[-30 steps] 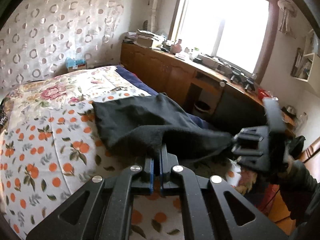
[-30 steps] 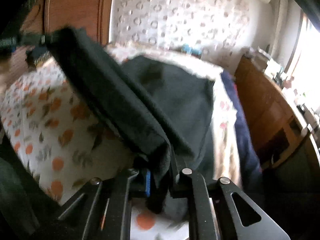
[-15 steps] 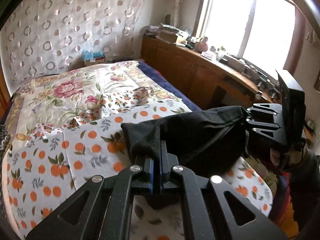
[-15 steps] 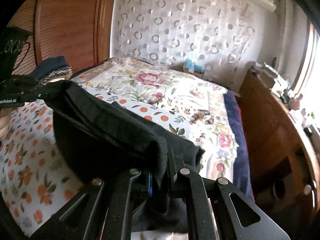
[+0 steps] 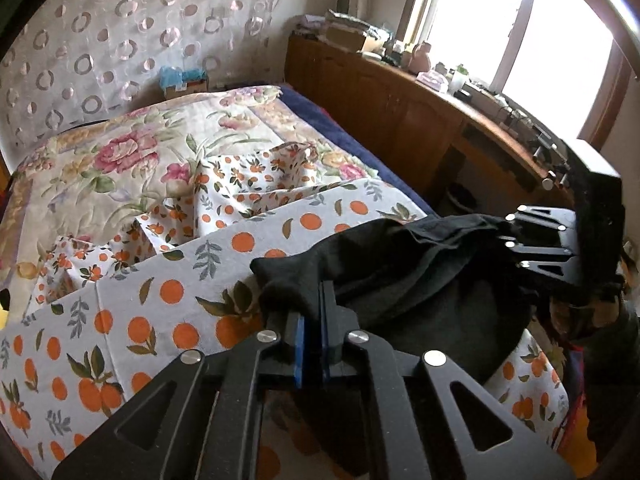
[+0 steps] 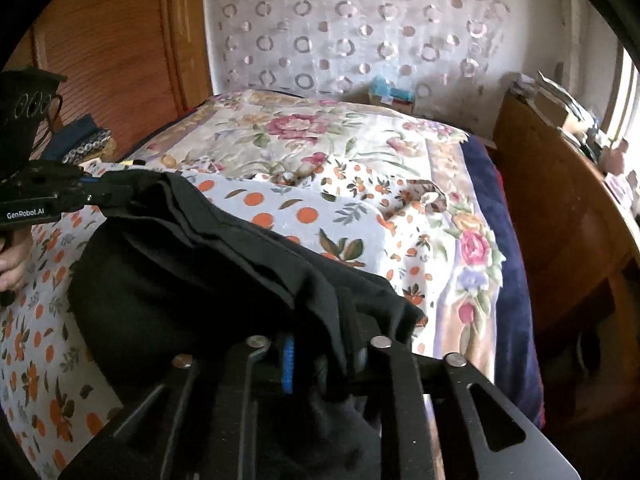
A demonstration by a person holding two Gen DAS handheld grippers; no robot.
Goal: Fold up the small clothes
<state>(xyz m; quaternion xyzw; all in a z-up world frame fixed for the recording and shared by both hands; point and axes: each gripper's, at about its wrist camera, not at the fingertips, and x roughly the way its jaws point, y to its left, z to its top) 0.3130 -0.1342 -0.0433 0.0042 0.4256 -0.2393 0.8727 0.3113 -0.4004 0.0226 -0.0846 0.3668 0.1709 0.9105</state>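
Cotton printed with oranges and green leaves covers the near half of the wide bed, filling the lower left of the left wrist view; a flowered quilt lies beyond it toward the upper left. Along the right of that view runs a long brown wooden counter under the window, crowded with small things too blurred to name.

The black soft knit garment sits lower right of centre in the left view and lower left of centre in the right view. It is doubled over, its lower part resting on the orange-print sheet while its upper edge is strung between the two tools, probably so the fold lands square before it is let go.

The left hand-held gripper has one corner of that edge between its blue pads, and its jaws are opening; a narrow gap shows, with cloth draped across the fingertips. The right hand-held gripper has the opposite corner bunched between its fingers, and its jaws are opening too. Whether the pads press on the fabric in either tool I cannot tell. Judging by this, the fold is being released onto the bed.
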